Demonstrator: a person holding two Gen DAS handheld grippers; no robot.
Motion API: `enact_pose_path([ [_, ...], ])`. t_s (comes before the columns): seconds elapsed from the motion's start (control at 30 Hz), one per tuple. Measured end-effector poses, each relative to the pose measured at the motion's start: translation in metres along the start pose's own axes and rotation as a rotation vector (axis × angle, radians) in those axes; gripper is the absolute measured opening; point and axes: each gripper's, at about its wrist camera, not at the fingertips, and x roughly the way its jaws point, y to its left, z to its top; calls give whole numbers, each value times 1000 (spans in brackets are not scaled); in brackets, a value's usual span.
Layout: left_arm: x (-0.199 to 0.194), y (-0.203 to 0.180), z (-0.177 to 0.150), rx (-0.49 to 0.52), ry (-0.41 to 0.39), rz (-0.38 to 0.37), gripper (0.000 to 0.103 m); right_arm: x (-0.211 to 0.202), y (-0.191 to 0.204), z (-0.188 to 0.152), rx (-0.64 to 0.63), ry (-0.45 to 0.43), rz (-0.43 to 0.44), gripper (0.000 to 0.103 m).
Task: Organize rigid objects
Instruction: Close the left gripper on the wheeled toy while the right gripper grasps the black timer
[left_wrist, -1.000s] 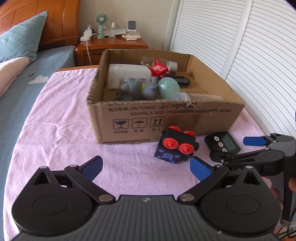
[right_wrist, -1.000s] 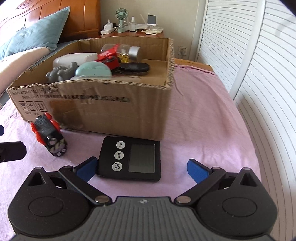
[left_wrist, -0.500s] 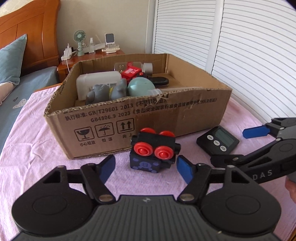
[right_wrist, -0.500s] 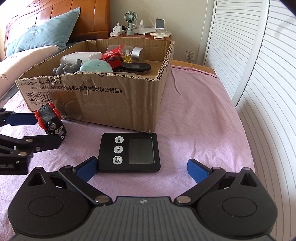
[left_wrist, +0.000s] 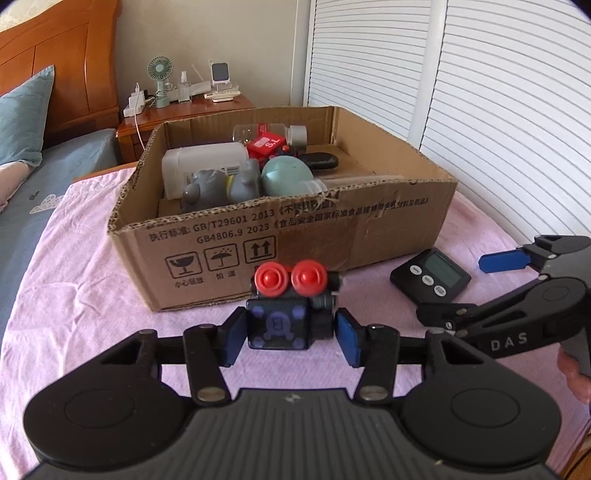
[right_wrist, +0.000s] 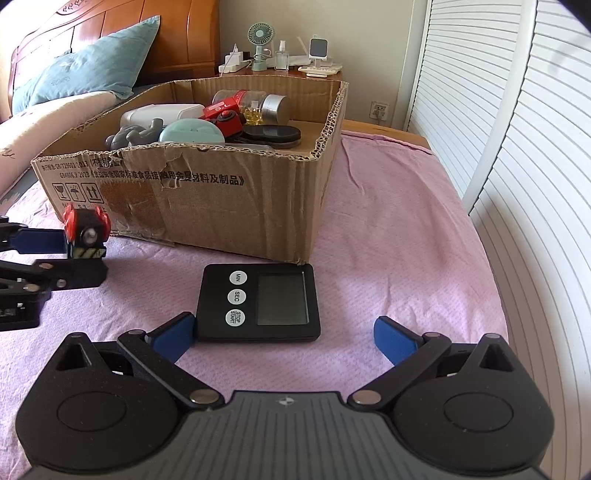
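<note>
Toy robot (left_wrist: 282, 317) sat on pink cloth (left_wrist: 74, 295), clamped as my left gripper (left_wrist: 290, 332) finished closing. My right gripper (right_wrist: 284, 332) stayed spread around black timer (right_wrist: 258, 301). Beyond: cardboard box (left_wrist: 332, 236).

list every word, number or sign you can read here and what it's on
"GB/T29601 2013", "GB4806.9 2023": cardboard box, front wall, amid Chinese print.
Fragile glass, umbrella and up-arrows signs, with small Chinese captions: same wall.
"MIN", "SEC", "STOP START": timer buttons.
"DAS": right hand-held gripper, on its arm.
"S.L": red item in the box, read uncertainly.
White bottle's label: too small to read.
</note>
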Motion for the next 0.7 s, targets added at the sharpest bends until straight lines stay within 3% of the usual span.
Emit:
enact_pose_path([
  [0.4, 9, -4, -5, 7, 37, 44, 53, 4, 10, 4, -37, -18, 40, 103],
  [0.47, 11, -3, -6, -4, 43, 40, 53, 5, 11, 5, -48, -33, 47, 99],
  [0.6, 13, -1, -5, -14, 41, 41, 54, 2, 13, 8, -62, -61, 54, 76],
  [0.7, 14, -1, -4, -20, 40, 46, 55, 2, 13, 8, -67, -66, 57, 74],
])
